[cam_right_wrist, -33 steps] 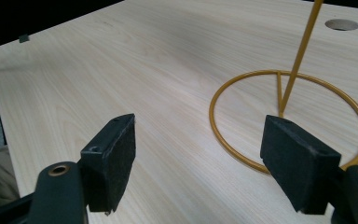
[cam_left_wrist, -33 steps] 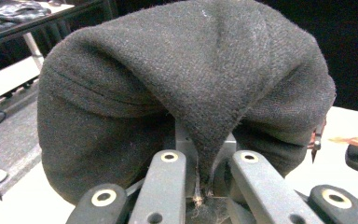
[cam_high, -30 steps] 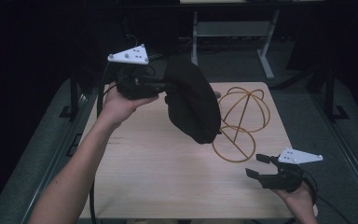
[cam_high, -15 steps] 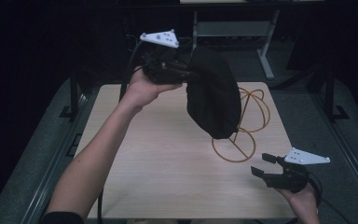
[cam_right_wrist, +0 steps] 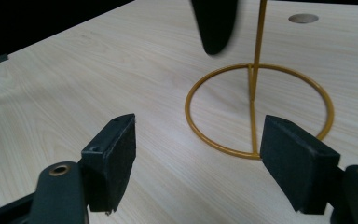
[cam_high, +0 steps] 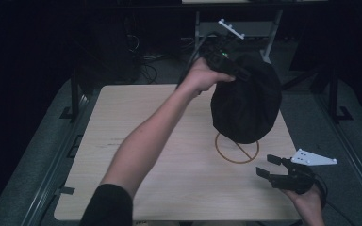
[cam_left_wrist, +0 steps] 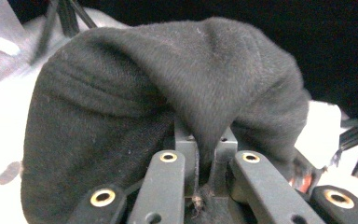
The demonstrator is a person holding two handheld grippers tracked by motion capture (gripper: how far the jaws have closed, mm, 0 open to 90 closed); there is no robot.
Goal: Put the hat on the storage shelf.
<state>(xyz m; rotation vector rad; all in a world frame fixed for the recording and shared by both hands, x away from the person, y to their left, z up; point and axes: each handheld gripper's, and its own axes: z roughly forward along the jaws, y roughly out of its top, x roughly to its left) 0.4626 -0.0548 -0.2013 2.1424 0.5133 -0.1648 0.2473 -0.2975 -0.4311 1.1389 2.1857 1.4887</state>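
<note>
Above the far right part of the table (cam_high: 122, 188), the left gripper (cam_high: 238, 73) pinches a black knit hat (cam_high: 247, 106), which hangs over a gold wire stand (cam_high: 237, 148). The stand's ring base rests near the right edge. The right gripper (cam_high: 269, 166) hovers by the near right corner, jaws apart.

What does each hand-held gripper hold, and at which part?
The left hand-held gripper pinches a fold of the black knitted hat near its edge. The right hand-held gripper is open and holds nothing.
</note>
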